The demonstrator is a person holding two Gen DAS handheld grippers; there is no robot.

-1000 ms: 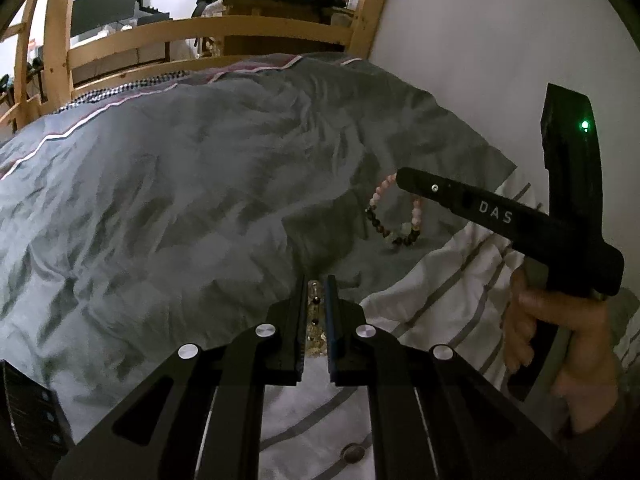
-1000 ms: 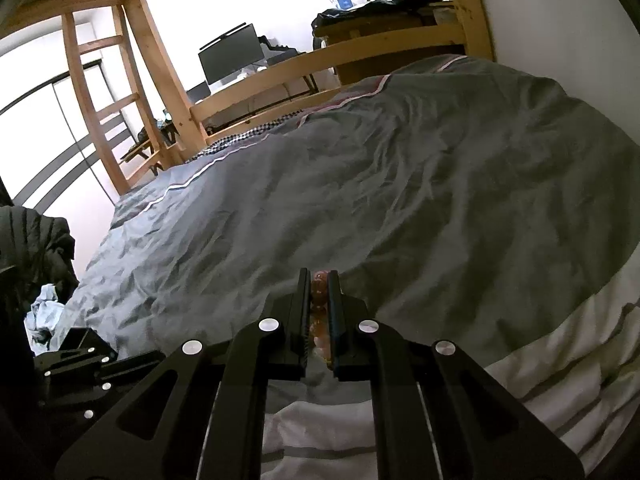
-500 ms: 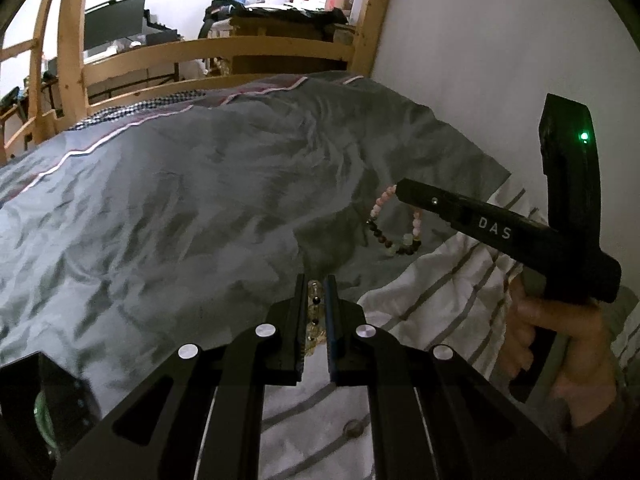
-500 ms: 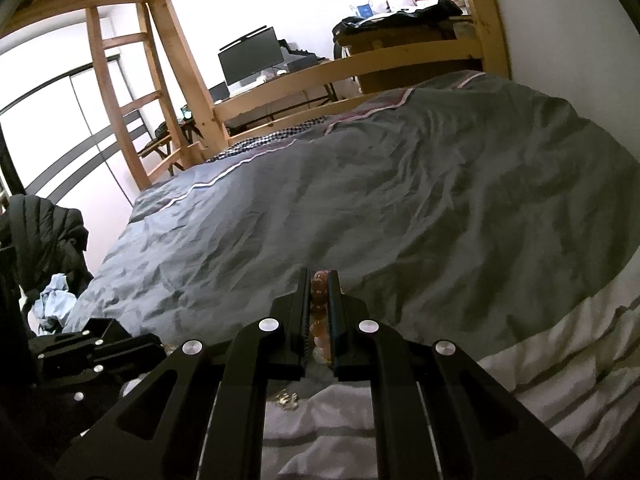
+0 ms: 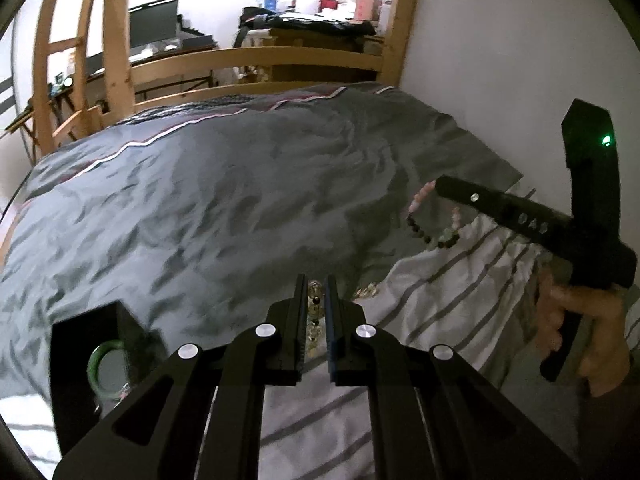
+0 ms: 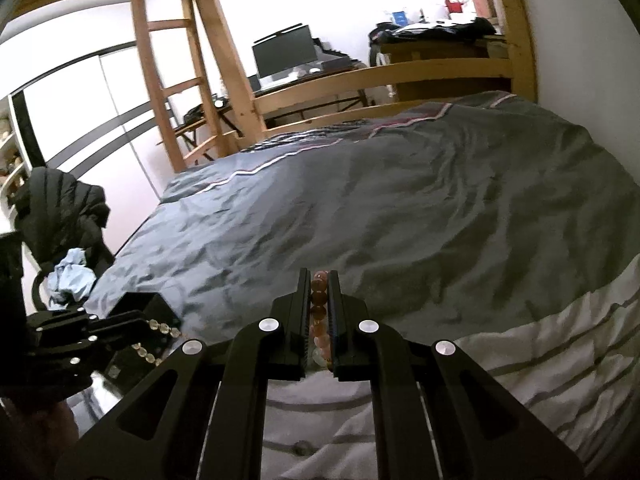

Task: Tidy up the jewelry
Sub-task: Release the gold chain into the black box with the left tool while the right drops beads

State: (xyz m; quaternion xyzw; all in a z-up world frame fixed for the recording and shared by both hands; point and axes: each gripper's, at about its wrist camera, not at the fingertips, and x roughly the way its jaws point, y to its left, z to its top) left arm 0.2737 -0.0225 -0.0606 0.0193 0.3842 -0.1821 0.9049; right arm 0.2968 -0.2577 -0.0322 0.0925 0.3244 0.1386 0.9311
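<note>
My left gripper (image 5: pixel 315 285) is shut on a clear beaded bracelet (image 5: pixel 315 308); the bracelet also shows in the right wrist view (image 6: pixel 160 328), hanging over the black jewelry box (image 6: pixel 144 308). My right gripper (image 6: pixel 320 280) is shut on a pink and dark beaded bracelet (image 6: pixel 320 300), which hangs from its tips in the left wrist view (image 5: pixel 434 236) above the bed. The black jewelry box (image 5: pixel 84 332) at lower left holds a green bangle (image 5: pixel 106 366).
A grey duvet (image 5: pixel 240 208) covers the bed; a white striped sheet (image 5: pixel 440 292) lies near me. Small jewelry pieces (image 5: pixel 366 291) lie at the duvet's edge. A wooden bed rail (image 5: pixel 256 60) stands far off; a white wall (image 5: pixel 500 60) is on the right.
Both grippers have moved left with their bracelets. The black box with the green bangle has come into the left wrist view, and my left gripper now sits over it.
</note>
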